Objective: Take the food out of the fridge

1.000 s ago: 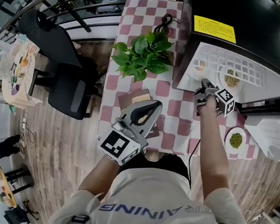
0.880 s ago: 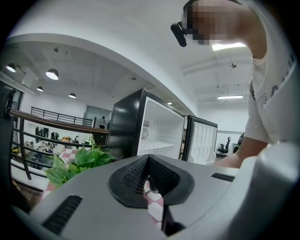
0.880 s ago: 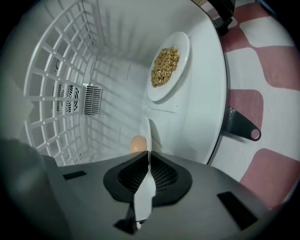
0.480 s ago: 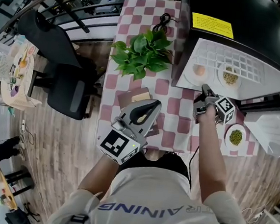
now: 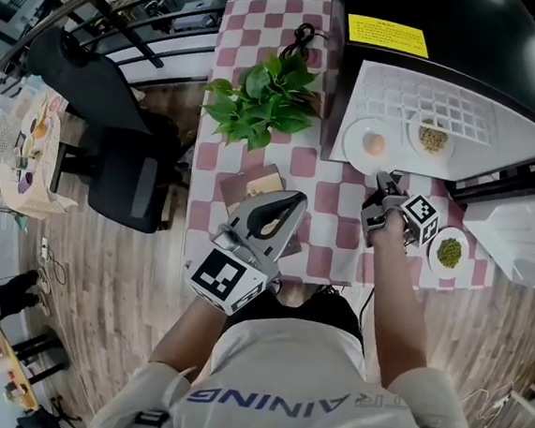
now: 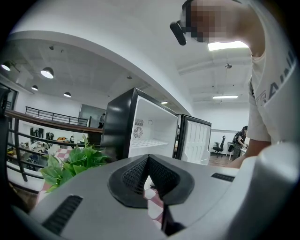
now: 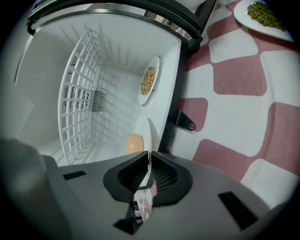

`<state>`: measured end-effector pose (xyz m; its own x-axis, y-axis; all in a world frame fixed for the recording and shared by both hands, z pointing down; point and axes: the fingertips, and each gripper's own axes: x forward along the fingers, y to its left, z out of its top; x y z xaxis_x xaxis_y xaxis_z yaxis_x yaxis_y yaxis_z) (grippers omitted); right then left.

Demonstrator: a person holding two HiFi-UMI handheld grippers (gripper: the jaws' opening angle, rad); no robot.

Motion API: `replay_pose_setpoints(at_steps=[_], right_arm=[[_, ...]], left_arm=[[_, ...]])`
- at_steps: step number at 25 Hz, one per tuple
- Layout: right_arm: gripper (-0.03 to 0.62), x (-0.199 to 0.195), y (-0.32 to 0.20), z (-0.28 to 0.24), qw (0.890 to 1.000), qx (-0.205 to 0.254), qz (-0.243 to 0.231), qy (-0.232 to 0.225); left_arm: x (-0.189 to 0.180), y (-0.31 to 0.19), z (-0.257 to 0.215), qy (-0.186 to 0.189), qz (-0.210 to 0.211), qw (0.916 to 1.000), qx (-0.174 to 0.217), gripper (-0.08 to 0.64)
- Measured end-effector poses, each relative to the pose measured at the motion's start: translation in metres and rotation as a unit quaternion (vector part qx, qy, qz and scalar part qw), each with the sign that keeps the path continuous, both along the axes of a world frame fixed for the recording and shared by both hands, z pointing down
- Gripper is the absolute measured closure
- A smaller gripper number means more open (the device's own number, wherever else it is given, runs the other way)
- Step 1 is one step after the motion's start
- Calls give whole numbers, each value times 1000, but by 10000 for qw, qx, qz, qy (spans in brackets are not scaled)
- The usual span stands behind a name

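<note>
The small black fridge [image 5: 436,27] stands open on the checked table [image 5: 324,261]. On its white floor near the opening lies a white plate [image 5: 357,140] with a peach-coloured egg-like piece [image 5: 374,144]. My right gripper [image 5: 381,181] is shut on this plate's near rim [image 7: 149,131], and the rim runs between the pads of the right gripper [image 7: 148,160]. The egg-like piece [image 7: 134,142] shows just beyond them. A second plate of brownish grains [image 5: 432,138] lies deeper inside, also seen as the grain plate [image 7: 149,80]. My left gripper [image 5: 290,203] hovers shut and empty over the table, its shut tips [image 6: 149,161] level.
A plate of green beans [image 5: 449,252] sits on the table right of my right hand. The white fridge door [image 5: 519,244] hangs open at the right. A potted plant [image 5: 262,100], a brown box [image 5: 252,183] and a black cable [image 5: 301,39] are on the table. A black chair [image 5: 113,161] stands left.
My right gripper has drawn back toward me with the egg plate, which slid from deeper in the fridge toward its opening. The left gripper has stayed put.
</note>
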<state>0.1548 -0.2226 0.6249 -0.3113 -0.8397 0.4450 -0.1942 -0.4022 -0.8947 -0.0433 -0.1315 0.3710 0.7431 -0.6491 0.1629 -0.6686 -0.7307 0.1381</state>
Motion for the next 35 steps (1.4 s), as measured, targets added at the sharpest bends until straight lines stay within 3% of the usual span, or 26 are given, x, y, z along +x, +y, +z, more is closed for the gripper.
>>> replay_pose_setpoints(at_steps=[3, 8, 13, 15, 26, 35], right_arm=[[557, -2, 0, 2, 9999, 36, -79, 87], [494, -6, -5, 4, 9998, 131, -55, -99], [500, -5, -9, 13, 9996, 22, 104, -243], [533, -4, -8, 16, 9995, -19, 149, -264], [560, -2, 2, -11, 9971, 562, 177, -490], [560, 21, 49, -46, 9924, 888, 468, -711]], left_arm=[[-1, 2, 1, -10, -5, 10000, 6, 555], [-5, 5, 1, -17, -43, 10000, 15, 555], [-7, 7, 0, -40, -35, 10000, 21, 555], [-7, 8, 0, -57, -26, 10000, 19, 555], [-1, 14, -4, -24, 99, 9999, 54, 555], [27, 25, -9, 9, 604, 9981, 96, 555]])
